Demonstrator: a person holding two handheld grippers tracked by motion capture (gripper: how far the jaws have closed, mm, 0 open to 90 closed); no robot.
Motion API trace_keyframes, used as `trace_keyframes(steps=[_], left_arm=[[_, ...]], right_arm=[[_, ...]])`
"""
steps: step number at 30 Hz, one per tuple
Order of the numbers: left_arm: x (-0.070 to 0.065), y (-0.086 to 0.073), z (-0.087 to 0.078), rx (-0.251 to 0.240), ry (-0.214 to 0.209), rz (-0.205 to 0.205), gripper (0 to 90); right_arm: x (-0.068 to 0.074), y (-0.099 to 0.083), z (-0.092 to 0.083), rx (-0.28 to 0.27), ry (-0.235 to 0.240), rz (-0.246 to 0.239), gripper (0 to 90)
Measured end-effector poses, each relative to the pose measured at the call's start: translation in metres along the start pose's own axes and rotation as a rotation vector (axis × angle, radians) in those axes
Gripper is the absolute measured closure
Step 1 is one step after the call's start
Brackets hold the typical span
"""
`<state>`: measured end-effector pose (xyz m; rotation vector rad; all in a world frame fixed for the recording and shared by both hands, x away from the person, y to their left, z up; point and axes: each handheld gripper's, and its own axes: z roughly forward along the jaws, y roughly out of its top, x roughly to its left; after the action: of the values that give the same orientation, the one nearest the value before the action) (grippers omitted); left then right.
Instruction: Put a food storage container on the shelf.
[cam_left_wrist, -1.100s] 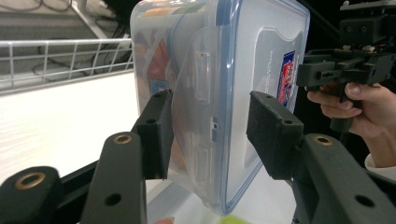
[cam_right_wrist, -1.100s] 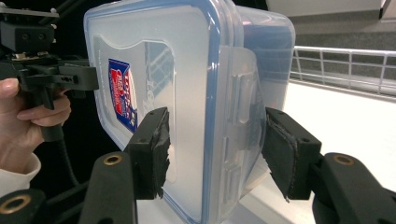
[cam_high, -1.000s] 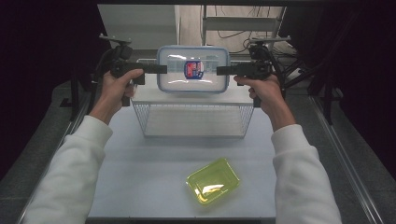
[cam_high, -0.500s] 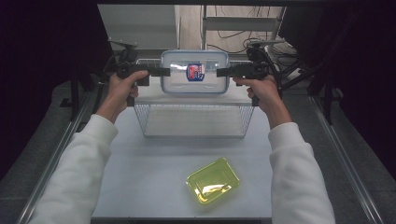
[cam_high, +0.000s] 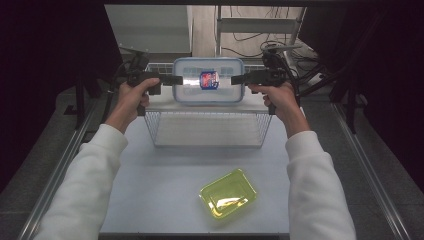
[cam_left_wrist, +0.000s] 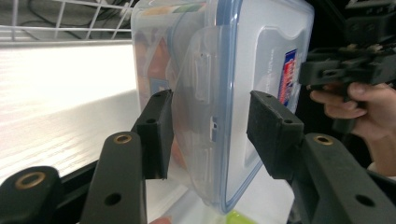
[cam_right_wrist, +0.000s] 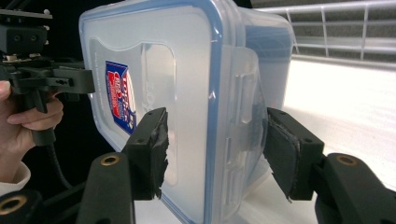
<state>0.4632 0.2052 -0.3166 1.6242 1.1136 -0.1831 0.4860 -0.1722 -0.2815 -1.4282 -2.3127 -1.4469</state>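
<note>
The clear lidded food container (cam_high: 208, 87), blue-sealed with a red-and-blue label, hangs above the wire basket (cam_high: 209, 129), colourful contents dimly visible inside. The left gripper (cam_high: 172, 80) clamps its left end latch and the right gripper (cam_high: 237, 79) its right end. A yellow-green translucent tray (cam_high: 228, 193) lies on the tabletop (cam_high: 160, 185), nearer the person.

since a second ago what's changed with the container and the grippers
The clear lidded container, carried between the left gripper and the right gripper, has moved slightly up the high view, toward the far end of the wire basket. Nothing was let go: both grippers clamp its end latches as before. The wire basket and the yellow-green tray on the table stayed put.
</note>
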Motion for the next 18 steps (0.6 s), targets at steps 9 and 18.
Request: trace_keyframes(steps=[9, 18], left_arm=[[0.007, 0.007, 0.004, 0.004, -0.006, -0.045, 52.4], [0.019, 0.015, 0.011, -0.003, -0.021, -0.137, 51.2]], right_arm=[[-0.012, 0.004, 0.006, -0.005, 0.033, 0.075, 42.6], [-0.020, 0.009, 0.013, -0.012, 0.035, 0.172, 41.6]])
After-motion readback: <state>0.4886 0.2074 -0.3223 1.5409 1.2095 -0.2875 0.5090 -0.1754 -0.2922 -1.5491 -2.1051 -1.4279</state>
